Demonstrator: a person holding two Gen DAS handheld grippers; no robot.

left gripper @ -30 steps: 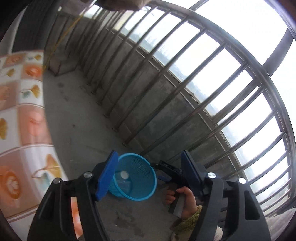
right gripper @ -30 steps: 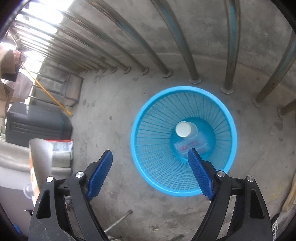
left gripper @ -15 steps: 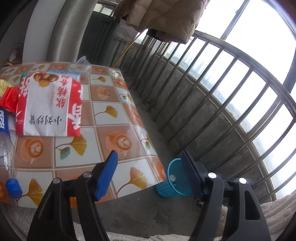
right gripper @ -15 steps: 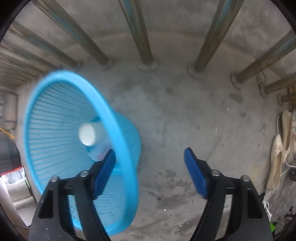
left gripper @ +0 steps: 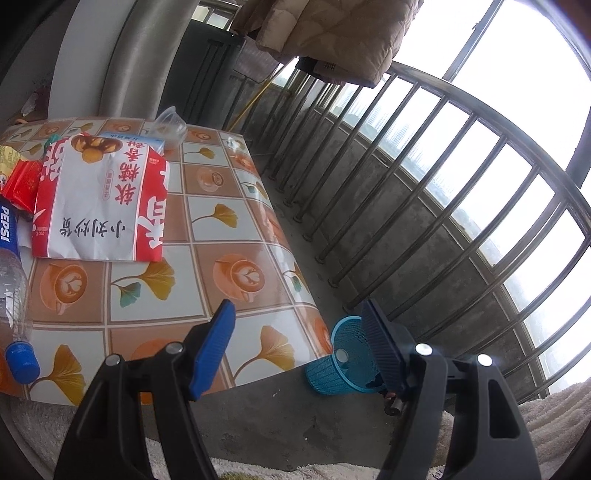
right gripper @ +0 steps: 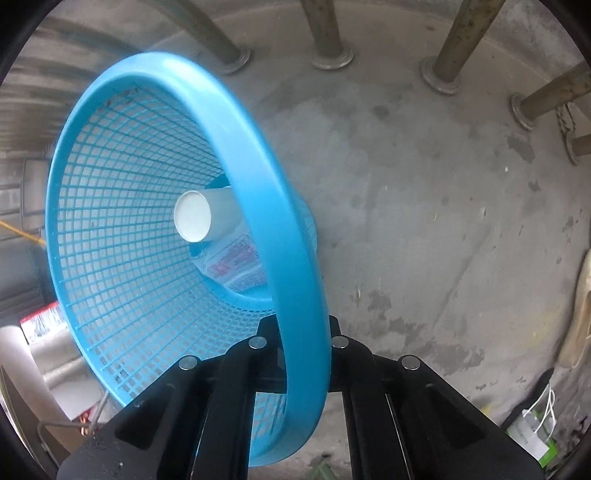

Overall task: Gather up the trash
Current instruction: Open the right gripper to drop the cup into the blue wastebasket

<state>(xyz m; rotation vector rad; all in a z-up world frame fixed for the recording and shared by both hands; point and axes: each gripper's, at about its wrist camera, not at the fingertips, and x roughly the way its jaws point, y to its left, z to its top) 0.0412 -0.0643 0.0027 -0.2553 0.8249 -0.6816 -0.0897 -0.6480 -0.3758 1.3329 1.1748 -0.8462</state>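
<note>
A blue mesh basket (right gripper: 155, 236) stands on the concrete floor, and my right gripper (right gripper: 301, 332) is shut on its near rim. Inside lie a white paper cup (right gripper: 194, 216) and a clear wrapper with red print (right gripper: 236, 264). In the left wrist view the same basket (left gripper: 343, 363) sits on the floor past the table's corner. My left gripper (left gripper: 295, 347) hangs open above the table edge, nothing between its fingers. On the table (left gripper: 229, 236) lie a red-and-white snack bag (left gripper: 99, 203), a Pepsi bottle (left gripper: 11, 280), a red packet (left gripper: 24, 181) and a clear plastic cup (left gripper: 170, 127).
Metal railing posts (right gripper: 328, 33) rise from a low concrete curb just beyond the basket. A quilted blanket (left gripper: 332, 33) hangs over the railing. Shoes (right gripper: 578, 314) and a charger with cable (right gripper: 532, 432) lie on the floor at the right.
My right gripper dropped to the basket and its jaws went from wide open to shut on the rim. The left gripper swung from the floor and basket to the table, then held still.
</note>
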